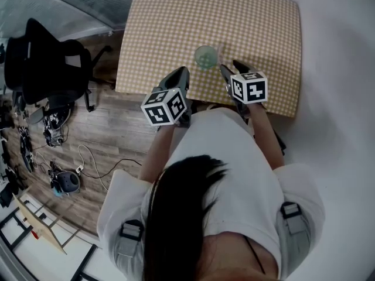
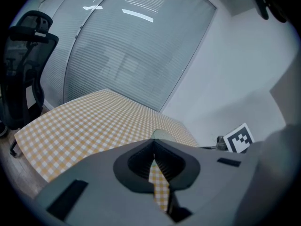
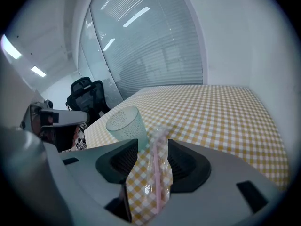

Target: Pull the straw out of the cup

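Straw point(image 3: 156, 173) is out of the cup point(image 3: 126, 126), sitting between the right gripper point(image 3: 153, 147) jaws, which are spread wide.

Head view: cup stands upright on the checked table point(image 1: 176, 28), near the edge closest to the person point(image 1: 222, 174); left gripper point(image 1: 179, 78) is just left of it, right gripper just right; straw too small to pick out. Left gripper view: jaw tips meet, nothing held, only a sliver of cloth shows below them; cup rim peeks over the tips. Right gripper view: pink straw in a clear wrapper runs lengthwise in the gap, nearer the right-hand pad, not pinched; can't tell if it rests on the cloth. Cup is empty, just beyond the left jaw tip.
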